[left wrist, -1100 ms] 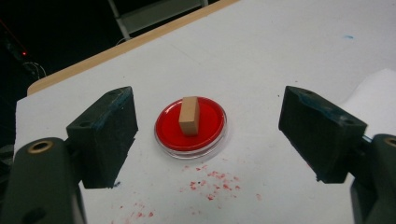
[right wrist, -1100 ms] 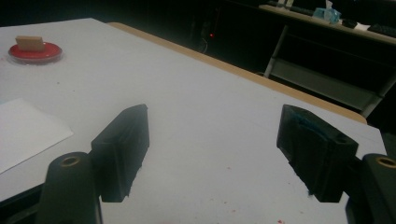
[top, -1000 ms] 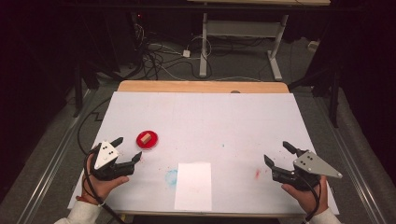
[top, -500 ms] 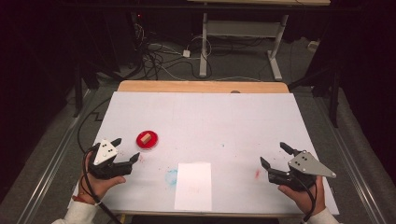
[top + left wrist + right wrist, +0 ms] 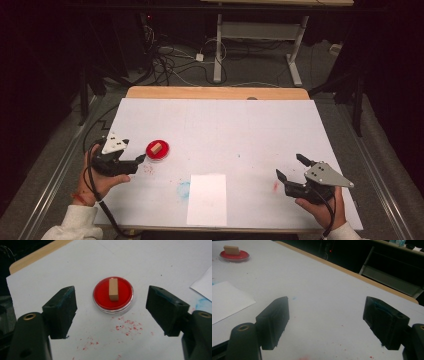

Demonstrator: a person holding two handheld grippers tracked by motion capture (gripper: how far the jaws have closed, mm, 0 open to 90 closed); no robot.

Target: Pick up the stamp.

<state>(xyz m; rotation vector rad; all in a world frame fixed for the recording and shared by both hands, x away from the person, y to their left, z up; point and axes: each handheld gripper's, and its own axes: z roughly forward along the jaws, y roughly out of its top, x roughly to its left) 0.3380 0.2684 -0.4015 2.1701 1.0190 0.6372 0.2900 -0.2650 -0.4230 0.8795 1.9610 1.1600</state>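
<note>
Jaws of the left gripper stand apart with nothing between them, having just been closing a little; high view puts them just beside the red round ink pad, tips aimed at it but not touching. Small tan wooden block rests on the pad. Right gripper, jaws wide apart and empty, is held low over the near right part of the desk, well apart from the pad. White sheet of paper, rectangular, lies flat near the front edge between the two hands. Desk surface is matte white, with a bare wood strip at the far edge.

Left gripper view: black blocky jaws frame the pad; clear glossy rim, flat red face, oblong block lying on it. Red ink specks dot the desk below.

Right gripper view: jaws apart over bare desk; pad and block far off, paper at left.
</note>
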